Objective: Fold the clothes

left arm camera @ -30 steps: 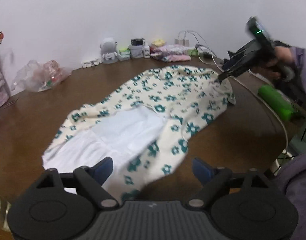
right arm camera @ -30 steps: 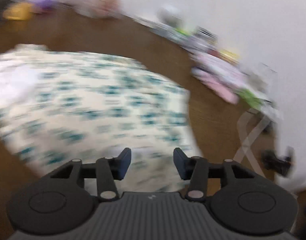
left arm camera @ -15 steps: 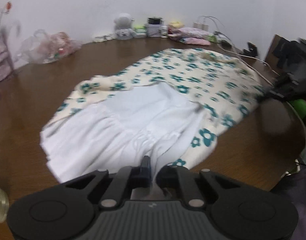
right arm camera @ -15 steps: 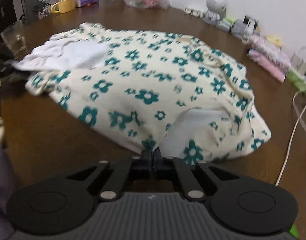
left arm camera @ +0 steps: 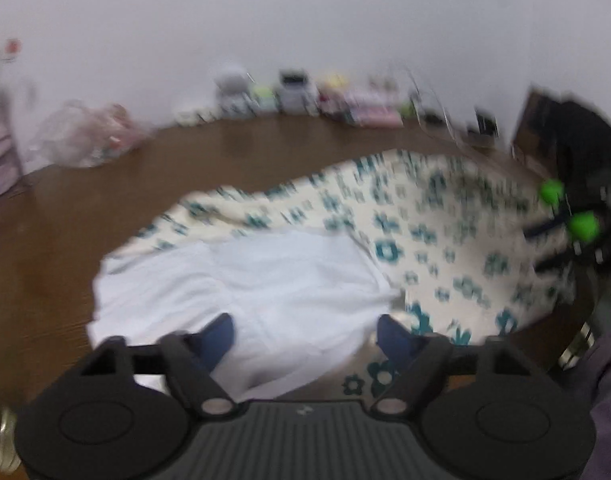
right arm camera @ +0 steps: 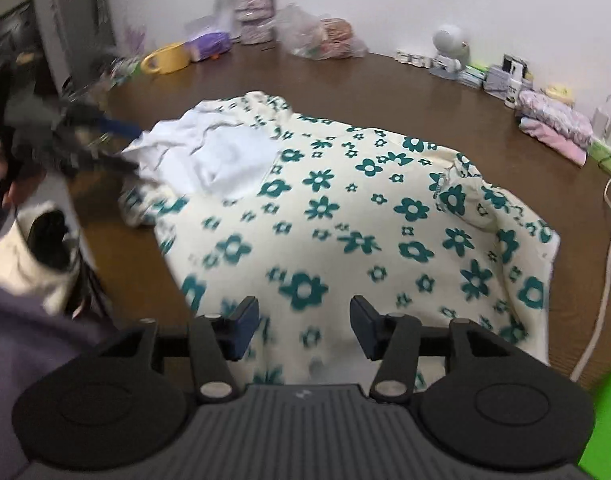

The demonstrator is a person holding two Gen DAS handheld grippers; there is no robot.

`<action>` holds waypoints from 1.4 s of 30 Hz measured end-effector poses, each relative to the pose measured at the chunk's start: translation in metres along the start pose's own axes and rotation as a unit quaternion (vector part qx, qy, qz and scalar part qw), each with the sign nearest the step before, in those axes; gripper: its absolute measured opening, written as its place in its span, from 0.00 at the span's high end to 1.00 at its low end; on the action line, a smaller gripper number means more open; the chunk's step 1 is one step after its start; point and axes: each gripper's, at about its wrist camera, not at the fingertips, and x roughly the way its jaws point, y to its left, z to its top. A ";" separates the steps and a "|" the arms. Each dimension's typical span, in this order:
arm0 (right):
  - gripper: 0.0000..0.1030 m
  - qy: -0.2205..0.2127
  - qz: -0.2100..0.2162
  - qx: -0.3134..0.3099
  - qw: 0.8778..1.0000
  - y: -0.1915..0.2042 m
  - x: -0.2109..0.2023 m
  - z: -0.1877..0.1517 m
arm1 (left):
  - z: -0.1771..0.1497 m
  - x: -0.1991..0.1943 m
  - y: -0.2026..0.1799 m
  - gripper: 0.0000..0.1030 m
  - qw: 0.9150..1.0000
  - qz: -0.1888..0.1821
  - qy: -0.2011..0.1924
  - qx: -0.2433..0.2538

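Observation:
A cream garment with teal flowers (right arm camera: 345,220) lies spread on the brown table (right arm camera: 345,88), its white lining (right arm camera: 225,160) turned up at one end. My right gripper (right arm camera: 305,328) hovers over the near flowered edge. Its jaws are opening, with cloth below them but nothing pinched. In the blurred left wrist view the garment (left arm camera: 425,220) shows the lining (left arm camera: 285,272) nearest. My left gripper (left arm camera: 305,336) is over that white edge, jaws opening, and the pads are off the cloth. Each gripper shows in the other's view: the left (right arm camera: 125,146), the right (left arm camera: 539,246).
Along the wall stand a plastic bag (right arm camera: 321,36), a yellow mug (right arm camera: 167,58), a small white robot figure (right arm camera: 449,50), boxes and folded pink clothes (right arm camera: 553,128). A white cable (right arm camera: 601,320) runs along the right edge. A green object (right arm camera: 601,420) sits at the near right.
Half a second ago both grippers were shut at the garment's edges; both now stand open. The right wrist view has swung, and the garment lies flatter.

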 end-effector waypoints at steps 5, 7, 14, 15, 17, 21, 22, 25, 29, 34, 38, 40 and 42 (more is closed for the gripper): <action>0.49 -0.017 0.006 -0.004 1.000 0.005 0.015 -0.012 | -0.005 -0.015 0.022 0.69 0.998 -0.059 -0.008 -0.004; 0.49 -0.028 0.020 -0.007 0.999 0.008 0.015 -0.017 | -0.006 -0.022 0.023 0.52 0.998 -0.054 -0.009 0.013; 0.50 -0.034 0.013 0.006 0.999 0.022 0.029 -0.019 | -0.004 -0.003 0.041 0.93 0.997 -0.073 0.023 0.009; 0.50 -0.034 0.011 0.004 0.999 0.023 0.029 -0.020 | 0.003 -0.001 0.042 0.94 0.997 -0.074 0.021 0.017; 0.50 -0.036 0.007 0.003 0.999 0.025 0.029 -0.022 | 0.018 0.003 0.043 0.94 0.997 -0.069 0.018 0.038; 0.50 -0.042 0.000 0.000 0.999 0.027 0.029 -0.025 | 0.047 0.031 0.043 0.87 0.997 -0.034 0.037 0.058; 0.49 -0.043 -0.002 0.000 0.999 0.027 0.029 -0.025 | 0.049 0.043 0.042 0.83 0.997 -0.026 0.053 0.052; 0.49 -0.046 -0.006 0.000 0.999 0.028 0.028 -0.027 | 0.049 0.054 0.035 0.67 0.997 0.001 0.056 0.057; 0.47 -0.058 -0.013 -0.003 0.998 0.025 0.021 -0.030 | 0.043 0.017 0.054 0.40 0.999 0.043 0.014 0.013; 0.47 -0.093 0.010 -0.025 0.995 0.020 -0.005 -0.038 | 0.018 -0.048 0.069 0.38 0.997 0.041 -0.050 -0.036; 0.41 -0.080 0.031 -0.061 0.994 0.027 -0.012 -0.047 | 0.000 -0.045 0.029 0.23 0.996 -0.038 -0.079 0.019; 0.41 -0.065 0.020 -0.069 0.995 0.029 -0.008 -0.051 | -0.002 -0.024 0.005 0.23 0.994 -0.046 -0.063 0.075; 0.44 -0.052 0.009 -0.073 0.996 0.030 -0.004 -0.054 | -0.001 -0.004 -0.009 0.23 0.993 -0.038 -0.049 0.104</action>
